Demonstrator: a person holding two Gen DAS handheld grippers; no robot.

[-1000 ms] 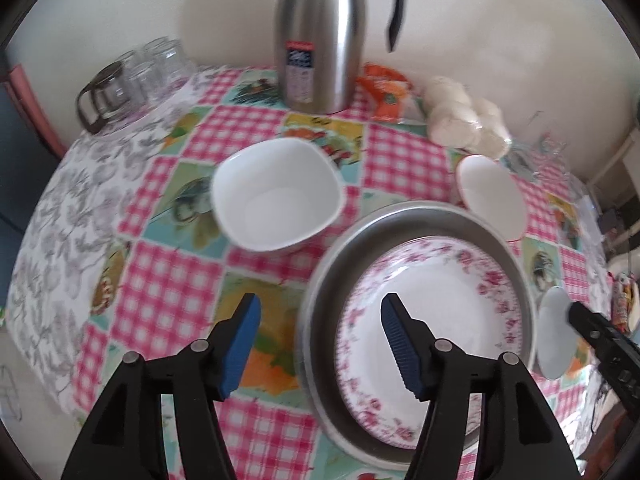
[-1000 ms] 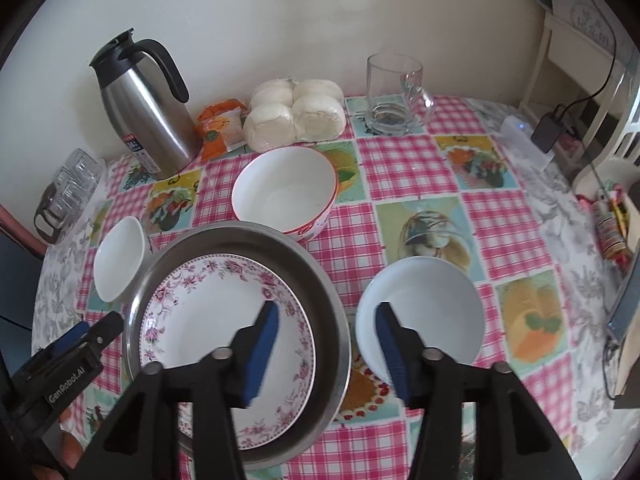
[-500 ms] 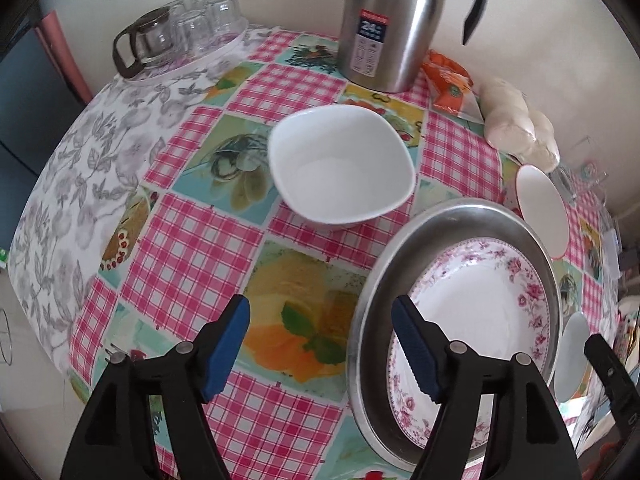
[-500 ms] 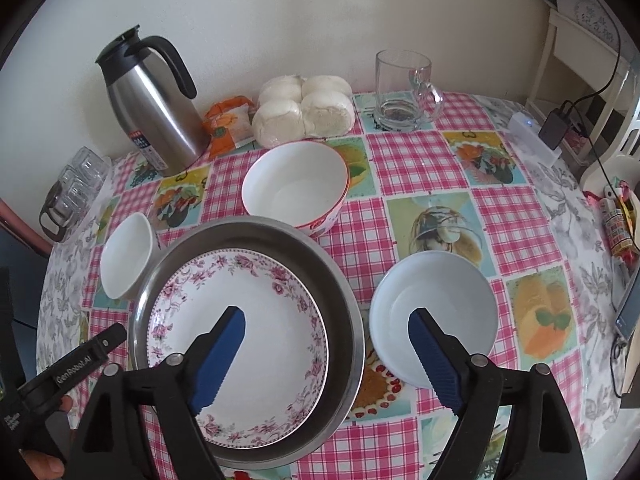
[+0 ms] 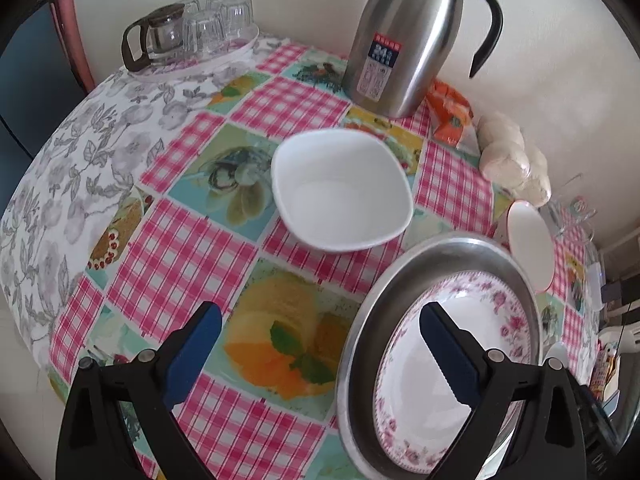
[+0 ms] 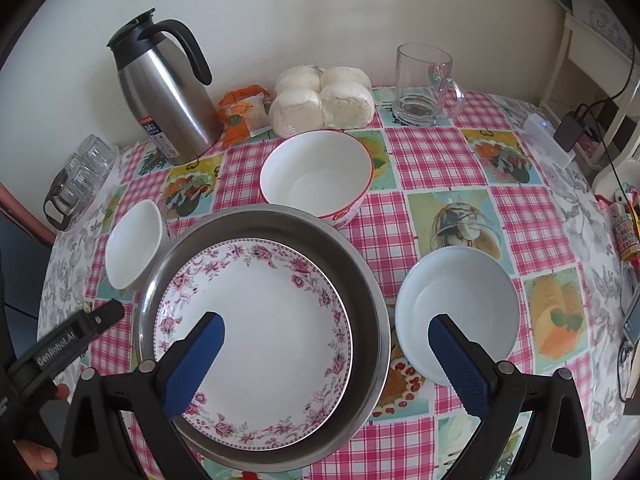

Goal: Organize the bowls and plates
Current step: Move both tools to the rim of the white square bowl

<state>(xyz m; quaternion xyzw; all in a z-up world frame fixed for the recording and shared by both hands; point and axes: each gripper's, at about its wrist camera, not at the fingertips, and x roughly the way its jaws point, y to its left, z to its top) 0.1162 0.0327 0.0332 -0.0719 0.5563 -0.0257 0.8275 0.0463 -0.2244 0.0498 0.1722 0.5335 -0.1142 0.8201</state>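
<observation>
A floral-rimmed plate [image 6: 260,312] lies inside a steel basin [image 6: 256,216] at the table's front. A squarish white bowl [image 6: 134,244] sits left of the basin, a red-rimmed bowl [image 6: 316,172] behind it, and a pale round bowl [image 6: 456,308] to its right. My right gripper [image 6: 326,322] hovers over the basin's right side, its jaws opening with nothing gripped. My left gripper [image 5: 320,316] hangs above the tablecloth and the basin [image 5: 360,336], short of the squarish bowl [image 5: 340,196]. Its jaws are opening too, with nothing held between them.
A steel thermos jug [image 6: 168,96] stands at the back by the wall, next to an orange packet [image 6: 240,112] and bagged buns [image 6: 320,100]. A glass mug [image 6: 424,84] is at the back right, and a tray of glasses [image 5: 200,28] at the far left edge.
Both grippers' jaws have spread much wider. The left gripper has shifted left and rolled, so the basin now sits at the right of its view. The right gripper has stayed in place.
</observation>
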